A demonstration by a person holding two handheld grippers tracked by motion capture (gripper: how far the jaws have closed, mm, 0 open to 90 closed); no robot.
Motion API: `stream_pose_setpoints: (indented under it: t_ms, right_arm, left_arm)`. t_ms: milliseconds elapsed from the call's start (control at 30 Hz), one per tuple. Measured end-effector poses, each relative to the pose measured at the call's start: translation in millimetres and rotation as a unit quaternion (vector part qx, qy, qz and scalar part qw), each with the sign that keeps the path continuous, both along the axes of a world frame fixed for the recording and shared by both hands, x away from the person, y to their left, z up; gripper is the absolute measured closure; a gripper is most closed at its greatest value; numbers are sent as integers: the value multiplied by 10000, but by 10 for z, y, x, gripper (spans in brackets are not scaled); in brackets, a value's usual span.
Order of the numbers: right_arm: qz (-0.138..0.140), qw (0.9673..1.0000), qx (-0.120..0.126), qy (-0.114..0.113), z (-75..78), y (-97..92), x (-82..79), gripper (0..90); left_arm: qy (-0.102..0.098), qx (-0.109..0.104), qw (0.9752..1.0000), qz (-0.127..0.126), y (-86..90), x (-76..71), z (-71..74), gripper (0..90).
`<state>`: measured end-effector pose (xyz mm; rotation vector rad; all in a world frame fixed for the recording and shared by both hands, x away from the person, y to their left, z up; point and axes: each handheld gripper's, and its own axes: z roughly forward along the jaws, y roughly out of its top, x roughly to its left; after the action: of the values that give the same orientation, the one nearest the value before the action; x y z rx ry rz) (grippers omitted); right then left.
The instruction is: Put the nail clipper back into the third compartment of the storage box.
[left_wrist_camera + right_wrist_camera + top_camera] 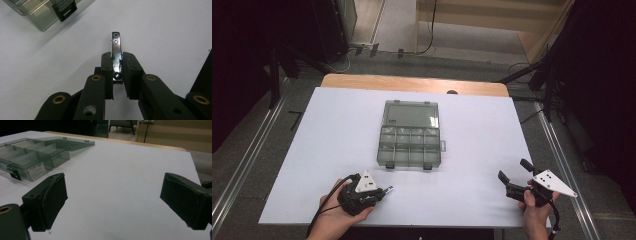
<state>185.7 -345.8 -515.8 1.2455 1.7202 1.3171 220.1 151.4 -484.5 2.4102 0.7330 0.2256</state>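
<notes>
A clear grey compartment box point(410, 134) lies open in the middle of the white table, its lid folded back toward the far side. In the left gripper view one corner of the box point(37, 12) with a black latch shows at top left. My left gripper point(117, 65) is shut on a small shiny metal nail clipper point(116, 47), which sticks out forward between the jaws. In the high view that gripper point(384, 191) sits near the front edge, just below the box's left corner. My right gripper point(513, 170) stands open at the front right, nothing between its jaws.
The white sheet point(337, 135) covers the wooden table, with bare room on both sides of the box. In the right gripper view the box point(32, 155) lies at far left. Dark stands and cables surround the table on the floor.
</notes>
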Motion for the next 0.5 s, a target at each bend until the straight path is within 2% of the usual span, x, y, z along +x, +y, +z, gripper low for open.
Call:
stream_pose_setpoints:
  t_ms: [500]
  right_arm:
    - [-29, 10000, 36, -4, 1, -6, -5, 72]
  left_arm:
    - [-82, -193, 9998, -5, -4, 67, 158, 792]
